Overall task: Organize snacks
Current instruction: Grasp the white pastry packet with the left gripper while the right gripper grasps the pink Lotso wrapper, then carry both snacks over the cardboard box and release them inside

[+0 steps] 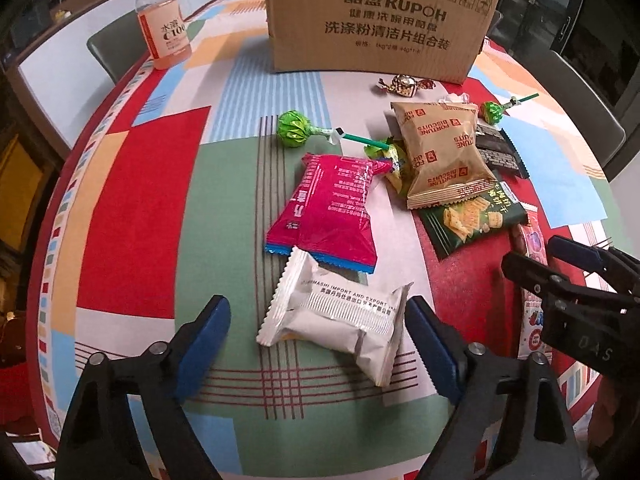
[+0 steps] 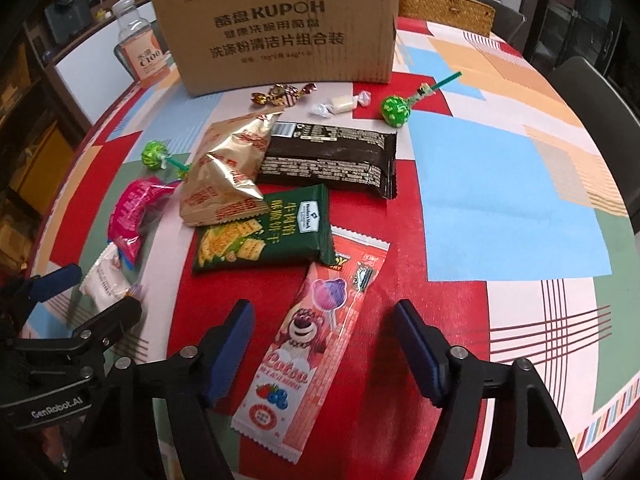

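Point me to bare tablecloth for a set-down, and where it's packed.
Free: the tablecloth right of the black wrapper, out to the far-right edge; also the stretch between the drink bottle and the pink packet. Crowded: the middle, where gold bag and green cracker pack overlap, up to the cardboard box.

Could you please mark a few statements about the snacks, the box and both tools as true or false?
1. The left tool is open around the white packet. True.
2. The right tool is shut on the pink bear packet. False: it is open, and the packet lies on the table between its fingers.
3. The gold biscuit bag lies partly on the green cracker packet. True.
4. The bottle lies on its side. False: it stands upright.
5. The cardboard box stands behind the snacks. True.
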`<action>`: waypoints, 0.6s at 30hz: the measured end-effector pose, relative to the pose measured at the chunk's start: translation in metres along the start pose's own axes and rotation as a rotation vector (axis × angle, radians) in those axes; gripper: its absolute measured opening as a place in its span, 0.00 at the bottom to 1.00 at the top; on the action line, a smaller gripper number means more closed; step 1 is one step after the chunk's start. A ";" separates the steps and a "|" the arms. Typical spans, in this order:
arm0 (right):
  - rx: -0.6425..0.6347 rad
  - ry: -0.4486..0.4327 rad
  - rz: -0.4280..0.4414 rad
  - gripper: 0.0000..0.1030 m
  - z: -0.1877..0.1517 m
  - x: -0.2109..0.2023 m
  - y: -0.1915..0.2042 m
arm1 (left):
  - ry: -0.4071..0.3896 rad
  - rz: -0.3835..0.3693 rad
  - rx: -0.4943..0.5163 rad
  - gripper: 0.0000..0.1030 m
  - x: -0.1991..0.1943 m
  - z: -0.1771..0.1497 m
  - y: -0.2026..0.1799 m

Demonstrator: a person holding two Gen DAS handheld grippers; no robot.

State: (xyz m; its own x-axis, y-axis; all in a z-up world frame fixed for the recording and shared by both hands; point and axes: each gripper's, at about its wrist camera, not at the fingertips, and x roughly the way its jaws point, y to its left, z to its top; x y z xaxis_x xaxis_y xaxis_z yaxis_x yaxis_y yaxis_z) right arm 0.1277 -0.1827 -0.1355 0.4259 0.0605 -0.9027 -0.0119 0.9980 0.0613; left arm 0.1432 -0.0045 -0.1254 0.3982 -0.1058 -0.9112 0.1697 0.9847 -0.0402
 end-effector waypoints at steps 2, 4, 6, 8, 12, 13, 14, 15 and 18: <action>-0.001 -0.002 -0.007 0.67 0.002 0.001 0.000 | 0.009 -0.014 -0.005 0.76 0.002 0.000 0.001; -0.007 -0.003 -0.018 0.67 0.004 0.002 0.000 | 0.008 -0.014 -0.005 0.74 0.002 0.000 0.002; -0.017 -0.006 -0.031 0.66 0.005 0.003 0.002 | 0.004 -0.014 -0.005 0.69 0.001 0.001 0.002; -0.027 -0.008 -0.046 0.63 0.005 0.004 0.004 | 0.000 -0.012 -0.006 0.59 0.000 0.002 0.002; -0.039 -0.021 -0.052 0.50 0.006 0.002 0.005 | -0.003 -0.018 -0.006 0.52 -0.002 0.001 0.002; -0.041 -0.024 -0.049 0.44 0.006 0.001 0.005 | -0.004 -0.023 -0.005 0.50 -0.003 0.001 0.001; -0.044 -0.027 -0.049 0.40 0.006 0.001 0.005 | -0.004 -0.027 -0.004 0.50 -0.003 0.000 0.000; -0.045 -0.028 -0.049 0.35 0.005 0.000 0.004 | -0.003 -0.033 -0.003 0.49 -0.004 -0.001 0.000; -0.032 -0.026 -0.035 0.31 0.004 -0.002 0.001 | -0.002 -0.048 -0.001 0.48 -0.005 -0.004 -0.002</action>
State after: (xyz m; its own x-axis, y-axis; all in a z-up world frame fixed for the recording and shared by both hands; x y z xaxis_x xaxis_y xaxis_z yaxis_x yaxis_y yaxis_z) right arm 0.1308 -0.1818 -0.1321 0.4497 0.0260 -0.8928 -0.0253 0.9995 0.0164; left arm 0.1374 -0.0055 -0.1219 0.3914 -0.1533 -0.9074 0.1878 0.9786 -0.0843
